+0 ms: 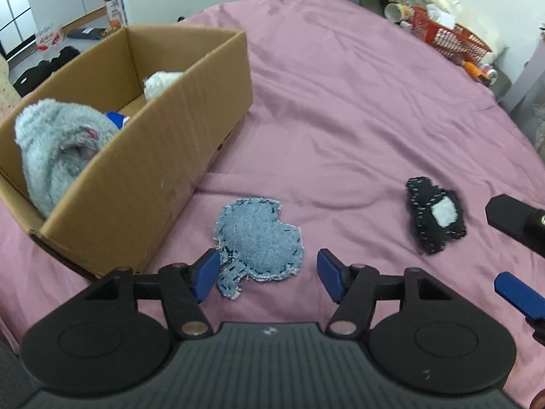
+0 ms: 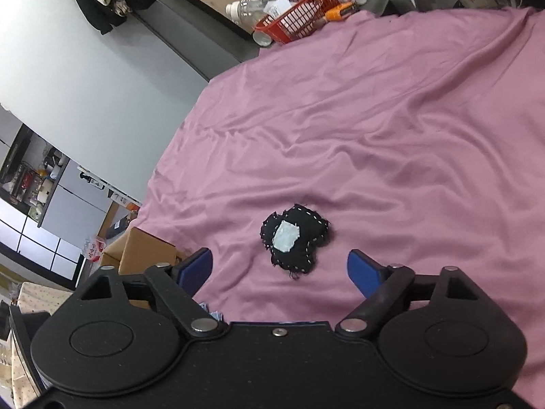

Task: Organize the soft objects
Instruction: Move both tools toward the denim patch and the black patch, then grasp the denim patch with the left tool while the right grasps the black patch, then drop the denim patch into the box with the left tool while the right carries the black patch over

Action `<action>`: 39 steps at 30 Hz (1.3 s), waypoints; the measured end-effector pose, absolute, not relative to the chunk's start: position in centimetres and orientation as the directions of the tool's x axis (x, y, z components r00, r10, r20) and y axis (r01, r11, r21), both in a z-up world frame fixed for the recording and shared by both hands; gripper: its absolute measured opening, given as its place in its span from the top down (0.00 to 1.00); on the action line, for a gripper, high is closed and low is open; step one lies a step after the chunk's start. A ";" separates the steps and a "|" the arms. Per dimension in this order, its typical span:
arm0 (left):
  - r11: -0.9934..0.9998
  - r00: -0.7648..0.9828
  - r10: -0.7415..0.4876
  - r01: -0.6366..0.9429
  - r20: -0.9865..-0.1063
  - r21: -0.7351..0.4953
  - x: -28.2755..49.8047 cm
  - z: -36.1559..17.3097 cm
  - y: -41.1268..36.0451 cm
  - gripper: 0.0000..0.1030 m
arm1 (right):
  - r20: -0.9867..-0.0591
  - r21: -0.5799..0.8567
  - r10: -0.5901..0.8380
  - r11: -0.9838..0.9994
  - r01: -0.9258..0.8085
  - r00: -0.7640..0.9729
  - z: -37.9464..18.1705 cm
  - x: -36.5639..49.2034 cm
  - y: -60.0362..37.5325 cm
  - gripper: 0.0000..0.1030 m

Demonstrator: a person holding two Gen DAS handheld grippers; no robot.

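A light blue denim cushion (image 1: pixel 259 242) lies on the pink sheet (image 1: pixel 340 119) just right of a cardboard box (image 1: pixel 143 184). My left gripper (image 1: pixel 267 276) stands over its near edge, jaws apart; the left pad (image 1: pixel 206 277) is at the cushion's edge, the right pad (image 1: pixel 328 277) is off it. A black stitched cushion with a white patch (image 1: pixel 434 216) (image 2: pixel 293 240) lies further right. My right gripper (image 2: pixel 279 272) hovers just short of it, open, with nothing gripped. Its fingers (image 1: pixel 517 294) show at the left wrist view's right edge.
The box holds a grey fluffy toy (image 1: pixel 58 150), a white bundle (image 1: pixel 160 81) and something blue. A red basket (image 2: pixel 296 13) (image 1: pixel 449 37) with bottles and clutter sits beyond the bed's far edge. Wrinkled pink sheet stretches beyond both cushions.
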State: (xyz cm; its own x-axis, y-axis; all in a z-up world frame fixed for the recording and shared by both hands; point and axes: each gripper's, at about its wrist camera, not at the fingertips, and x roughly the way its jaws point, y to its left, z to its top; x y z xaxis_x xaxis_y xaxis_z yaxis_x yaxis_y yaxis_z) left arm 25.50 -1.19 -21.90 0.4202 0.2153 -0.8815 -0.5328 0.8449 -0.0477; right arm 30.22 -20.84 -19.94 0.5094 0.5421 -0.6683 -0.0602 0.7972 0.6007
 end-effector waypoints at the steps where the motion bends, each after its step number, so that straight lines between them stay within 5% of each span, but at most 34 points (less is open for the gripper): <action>1: 0.842 0.415 0.216 -0.537 -0.884 -0.047 25.6 -22.1 -1.1 0.41 | -0.675 0.591 0.535 0.804 -0.062 0.508 -20.1 30.6 -20.6 0.22; 12: 0.824 0.416 0.185 -0.559 -0.890 -0.089 25.9 -22.4 0.2 0.72 | -0.729 0.496 0.486 0.860 -0.116 0.482 -21.7 32.7 -17.9 0.35; 20: 0.836 0.475 0.147 -0.528 -0.868 -0.148 25.4 -20.2 0.6 0.75 | -0.750 0.447 0.459 0.883 -0.146 0.476 -22.6 33.6 -16.7 0.69; 39: 0.862 0.599 0.150 -0.468 -0.787 -0.192 23.3 -13.1 3.2 0.74 | -0.636 0.476 0.523 0.845 -0.245 0.568 -15.5 29.8 -16.1 0.72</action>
State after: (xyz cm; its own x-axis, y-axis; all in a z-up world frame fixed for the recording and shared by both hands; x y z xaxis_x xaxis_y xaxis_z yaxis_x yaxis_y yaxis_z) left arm 23.28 3.20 -13.07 0.5991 0.1499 -0.7865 -0.4685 0.8623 -0.1924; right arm 29.83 -16.11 -15.50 0.5679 0.5226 -0.6359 -0.2445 0.8448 0.4759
